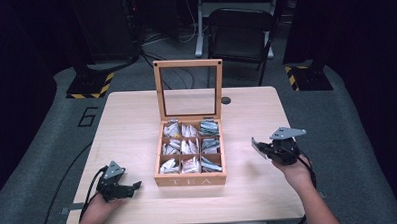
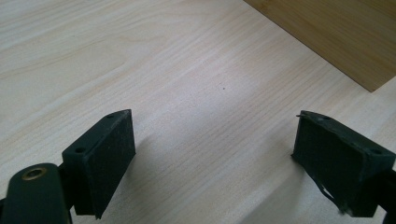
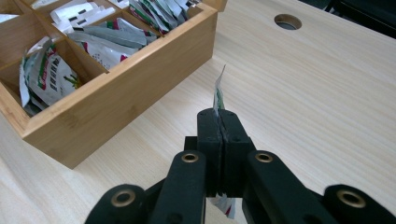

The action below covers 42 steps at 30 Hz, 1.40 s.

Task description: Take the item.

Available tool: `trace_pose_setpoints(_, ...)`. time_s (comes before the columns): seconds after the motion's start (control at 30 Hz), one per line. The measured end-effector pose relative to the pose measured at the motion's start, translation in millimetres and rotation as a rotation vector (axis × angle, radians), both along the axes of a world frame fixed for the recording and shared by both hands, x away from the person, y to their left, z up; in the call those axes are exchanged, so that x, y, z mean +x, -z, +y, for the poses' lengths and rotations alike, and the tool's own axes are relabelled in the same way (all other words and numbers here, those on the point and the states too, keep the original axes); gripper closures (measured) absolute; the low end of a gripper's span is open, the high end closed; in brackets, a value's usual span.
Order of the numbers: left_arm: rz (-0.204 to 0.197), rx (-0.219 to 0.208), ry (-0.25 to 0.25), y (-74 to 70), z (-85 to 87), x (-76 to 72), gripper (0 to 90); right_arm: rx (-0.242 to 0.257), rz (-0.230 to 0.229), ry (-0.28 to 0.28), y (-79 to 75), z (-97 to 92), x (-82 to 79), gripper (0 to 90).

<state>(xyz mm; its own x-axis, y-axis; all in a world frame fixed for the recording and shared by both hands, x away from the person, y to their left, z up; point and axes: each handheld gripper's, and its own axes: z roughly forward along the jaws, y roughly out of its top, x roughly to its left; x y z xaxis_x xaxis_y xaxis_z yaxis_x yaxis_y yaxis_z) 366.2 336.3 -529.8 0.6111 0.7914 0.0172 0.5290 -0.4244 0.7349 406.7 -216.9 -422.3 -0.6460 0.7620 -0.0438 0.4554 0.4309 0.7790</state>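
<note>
Your right hand-held gripper point(image 3: 219, 122) has its two black jaws pressed together on a tea bag packet point(image 3: 218, 91). The thin packet sticks up out of the jaw tips, and a bit of it shows under them too. In the high view you hold this hand-held gripper point(image 1: 262, 149) above the worktop point(image 1: 126, 119), to the right of the wooden tea box point(image 1: 191, 180), near it but not touching.

The tea box sits in the middle of the worktop with its glass lid point(image 1: 188, 90) standing up. Its nine little squares hold more packets point(image 1: 191, 165).

Your left hand-held gripper point(image 2: 215, 158) has its jaws wide apart with nothing between them. It rests low over the bare worktop, left of the box point(image 2: 327, 37).
</note>
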Motion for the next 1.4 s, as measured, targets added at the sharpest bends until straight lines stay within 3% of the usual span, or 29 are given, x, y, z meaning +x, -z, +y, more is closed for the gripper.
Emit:
trace_pose_setpoints(0.47,0.000,0.001,0.001,0.0,0.1,0.0,12.6,-0.002,0.056,0.027,29.8,-1.0,-4.0,88.5)
trace_pose_setpoints(0.67,0.000,0.000,0.000,0.0,0.0,0.0,12.6,-0.026,0.061,0.024,39.0,-0.4,-5.9,88.4)
trace_pose_setpoints(0.97,0.000,0.000,0.000,0.0,0.0,0.0,12.6,-0.021,0.069,0.037,48.3,-1.6,-8.3,88.2)
trace_pose_setpoints(1.13,0.000,0.000,0.000,0.0,0.0,0.0,12.5,0.001,0.081,0.037,54.7,0.8,-10.8,87.2)
trace_pose_setpoints(1.4,0.000,0.000,0.000,0.0,0.0,0.0,12.5,-0.008,0.094,0.002,65.0,6.6,-14.5,86.1)
